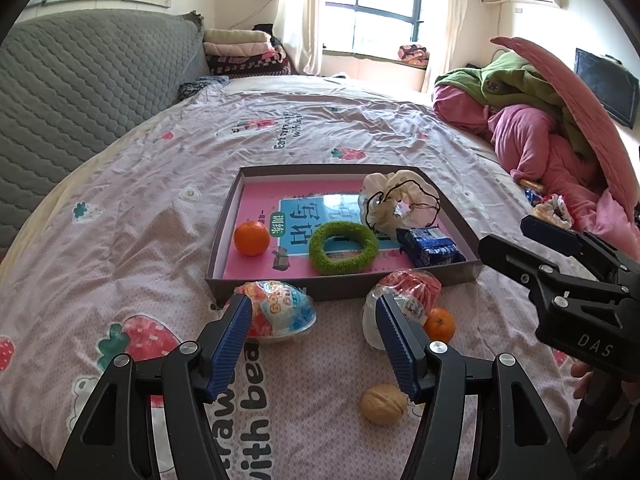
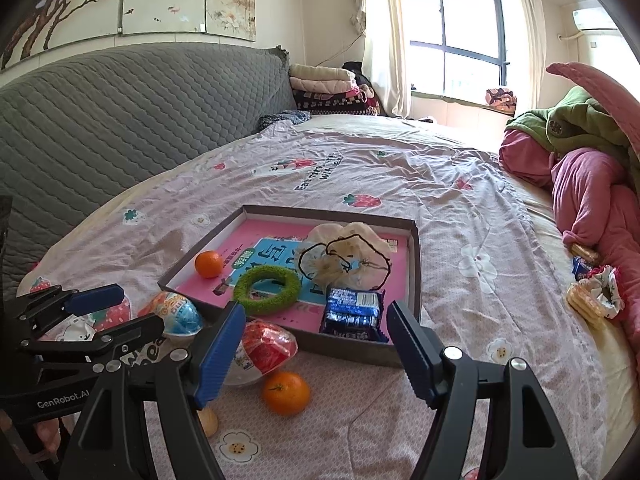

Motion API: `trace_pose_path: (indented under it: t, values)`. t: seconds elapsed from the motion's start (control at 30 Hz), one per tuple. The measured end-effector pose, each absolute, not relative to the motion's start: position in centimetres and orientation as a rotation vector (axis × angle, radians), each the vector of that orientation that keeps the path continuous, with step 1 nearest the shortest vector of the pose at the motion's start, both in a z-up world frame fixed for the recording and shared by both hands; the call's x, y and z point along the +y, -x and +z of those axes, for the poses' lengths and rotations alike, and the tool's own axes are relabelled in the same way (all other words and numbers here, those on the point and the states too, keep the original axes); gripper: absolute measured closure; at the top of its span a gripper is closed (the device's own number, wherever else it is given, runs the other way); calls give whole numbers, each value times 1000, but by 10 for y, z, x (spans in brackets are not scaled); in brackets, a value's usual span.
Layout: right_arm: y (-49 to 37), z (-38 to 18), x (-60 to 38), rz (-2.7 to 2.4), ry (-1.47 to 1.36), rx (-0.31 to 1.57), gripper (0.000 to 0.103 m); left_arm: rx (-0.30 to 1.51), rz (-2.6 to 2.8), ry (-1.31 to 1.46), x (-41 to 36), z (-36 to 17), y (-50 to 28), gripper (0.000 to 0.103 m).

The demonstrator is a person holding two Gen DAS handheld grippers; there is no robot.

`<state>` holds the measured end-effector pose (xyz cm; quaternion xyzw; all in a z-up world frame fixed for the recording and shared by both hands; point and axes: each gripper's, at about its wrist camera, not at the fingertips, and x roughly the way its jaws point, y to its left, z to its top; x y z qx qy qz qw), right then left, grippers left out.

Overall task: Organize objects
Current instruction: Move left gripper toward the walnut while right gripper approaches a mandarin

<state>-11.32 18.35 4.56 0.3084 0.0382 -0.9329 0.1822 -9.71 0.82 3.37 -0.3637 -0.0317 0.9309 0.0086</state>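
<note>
Left gripper (image 1: pixel 314 336): jaws spread wide, holding nothing; blue toy egg (image 1: pixel 280 312) just beyond left jaw.
Right gripper (image 2: pixel 316 344): jaws spread wide, empty; cookie packet (image 2: pixel 352 312) beyond them.

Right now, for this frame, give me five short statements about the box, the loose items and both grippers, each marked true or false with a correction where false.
1. The green ring lies inside the shallow box. True.
2. Both oranges are in the box. False: one orange is inside, the other orange lies on the bedsheet.
3. The walnut lies outside the box. True.
4. The left gripper holds the blue egg-shaped toy pack. False: its jaws are open and empty.
5. The right gripper is shut on the blue snack packet. False: it is open, and the packet lies in the box.
</note>
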Motion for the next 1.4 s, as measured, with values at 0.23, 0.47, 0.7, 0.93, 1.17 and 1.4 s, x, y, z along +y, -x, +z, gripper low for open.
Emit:
trace_pose_path:
  t: [0.23,0.47,0.7,0.93,1.17,1.4]
  values:
    - [106,45,188,-2631,-879,78,30,-75,2895,1147,13,30,89,37]
    - [100,49,196,-2635,-871,40,30,-64,2880,1165,16,26,84,37]
    - [97,46,195,-2627,-885,55,30,-47,2868,1170,20,24,82,37]
    - [95,43,195,-2618,-893,59,30,-27,2857,1190,22,18,79,37]
    - [93,40,193,-2605,-908,70,30,-17,2848,1202,23,14,77,37]
    - [92,34,191,-2595,-943,83,30,12,2840,1219,25,9,74,37]
